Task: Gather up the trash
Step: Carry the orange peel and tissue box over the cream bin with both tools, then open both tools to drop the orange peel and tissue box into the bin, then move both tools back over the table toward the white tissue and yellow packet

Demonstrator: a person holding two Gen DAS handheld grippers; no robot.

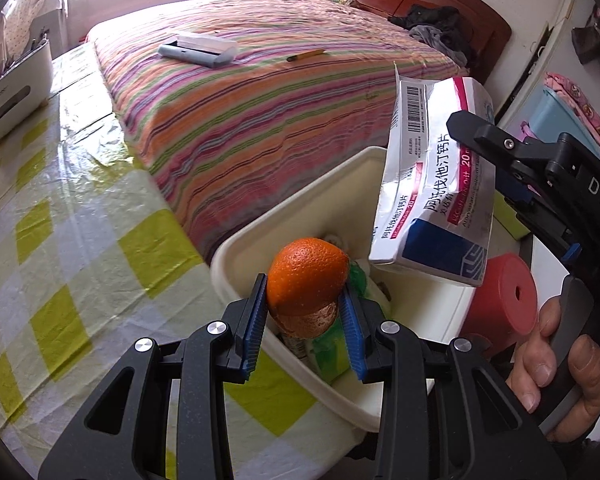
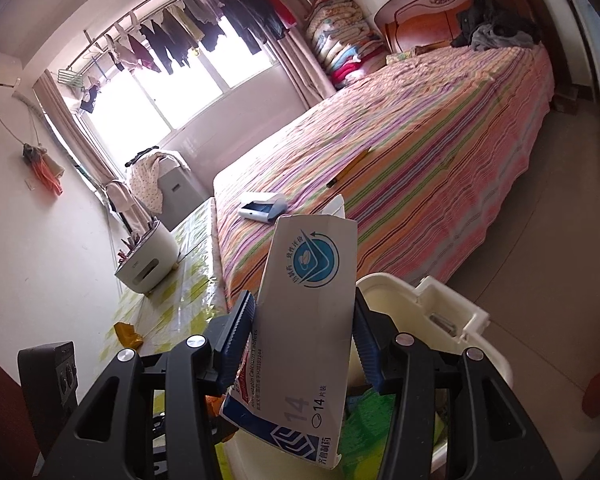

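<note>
Medicine box [image 2: 308, 320] "14", "Calcium Tablets", right tongs [image 2: 300, 344]

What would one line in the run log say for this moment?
left gripper: shut on orange peel | right gripper: shut on white medicine carton | both above cream plastic bin | nothing released yet

A piece of orange peel [image 1: 306, 276] is pinched above the cream plastic bin [image 1: 300, 200]. A white, blue and red cardboard medicine box [image 1: 432, 184], its flap open, hangs tilted over the same bin.

wrist views close above shared bin [image 1: 300, 216] [image 2: 452, 304]
</note>
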